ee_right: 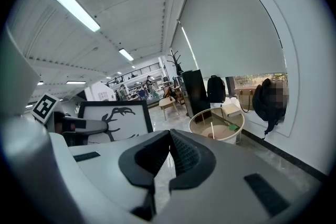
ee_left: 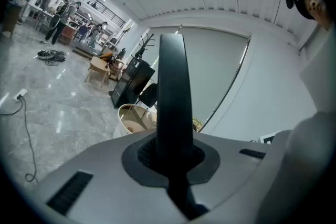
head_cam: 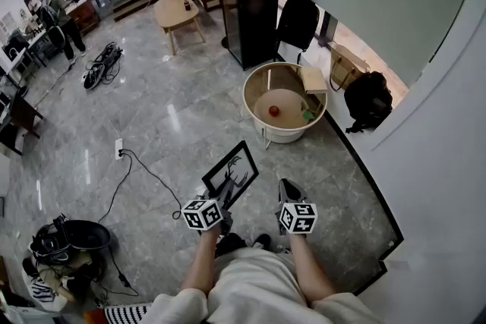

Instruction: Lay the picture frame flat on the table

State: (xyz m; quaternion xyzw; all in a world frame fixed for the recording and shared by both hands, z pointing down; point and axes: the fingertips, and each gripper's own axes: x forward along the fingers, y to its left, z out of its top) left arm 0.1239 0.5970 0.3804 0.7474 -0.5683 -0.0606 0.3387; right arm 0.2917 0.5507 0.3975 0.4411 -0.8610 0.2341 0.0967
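The picture frame [head_cam: 230, 174], black-edged with a white print of a black antler figure, is held up in the air in front of the person. My left gripper [head_cam: 220, 201] is shut on its lower edge. In the left gripper view the frame [ee_left: 173, 92] shows edge-on as a dark upright bar rising from between the jaws. My right gripper [head_cam: 287, 187] hangs beside it to the right, shut and holding nothing. In the right gripper view the frame [ee_right: 113, 118] faces the camera at the left. The round white table [head_cam: 250, 91] stands farther ahead on the floor.
On the round table lie a red ball [head_cam: 274, 111], a green thing [head_cam: 307, 115] and a small box [head_cam: 313, 79]. A black cabinet [head_cam: 250, 11], a black backpack [head_cam: 368, 99], a wooden low table [head_cam: 176, 11], a floor cable [head_cam: 133, 163] and the white wall at the right surround it.
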